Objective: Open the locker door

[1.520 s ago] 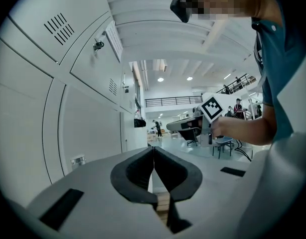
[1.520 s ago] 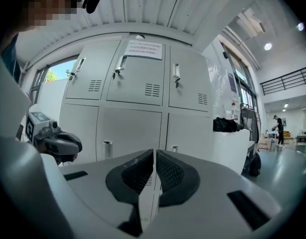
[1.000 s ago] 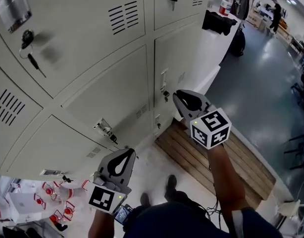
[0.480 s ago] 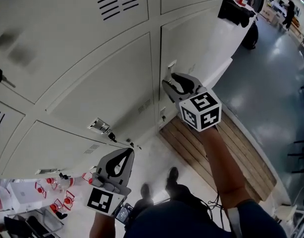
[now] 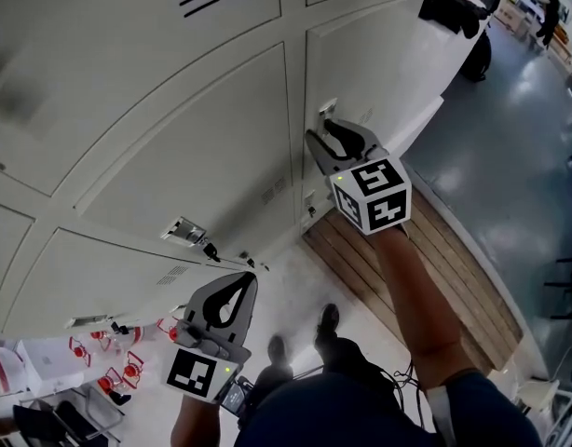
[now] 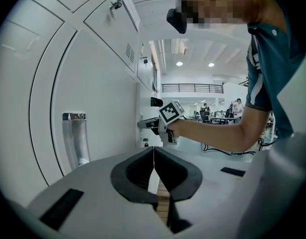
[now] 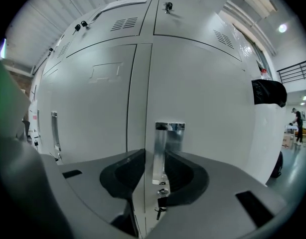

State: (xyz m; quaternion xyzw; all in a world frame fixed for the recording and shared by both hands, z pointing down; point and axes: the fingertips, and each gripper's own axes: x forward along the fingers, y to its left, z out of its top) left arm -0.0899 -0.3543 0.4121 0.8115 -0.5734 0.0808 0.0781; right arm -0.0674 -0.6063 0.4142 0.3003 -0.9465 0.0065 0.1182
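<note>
Head view: right gripper staged on the handle, door not yet opened

Left gripper [image 5: 249, 281] hangs low and clear of the lockers [image 5: 128, 82], its jaws pressed together on nothing. It is judged to be parked there so that it does not obstruct the working side. Just ahead of it, the neighbouring door's chrome pull [image 6: 76, 138] is untouched and forms no part of this job.

Further right, the locker door [image 7: 208, 103] sits closed and flush in its frame, low in the bank. Its handle [image 7: 160, 146] stands upright at the door's left edge, with a lock [image 7: 162, 190] just beneath.

Right gripper [image 5: 329, 127] is levelled at that handle. Its jaws have just swung wide and eased in slightly, and the strip stands between them with the pads not yet pressing. The placement is judged deliberate: straddling the strip lets a squeeze secure it before any pull.

Risk noted: a shallow bite may slip off the polished metal.
</note>
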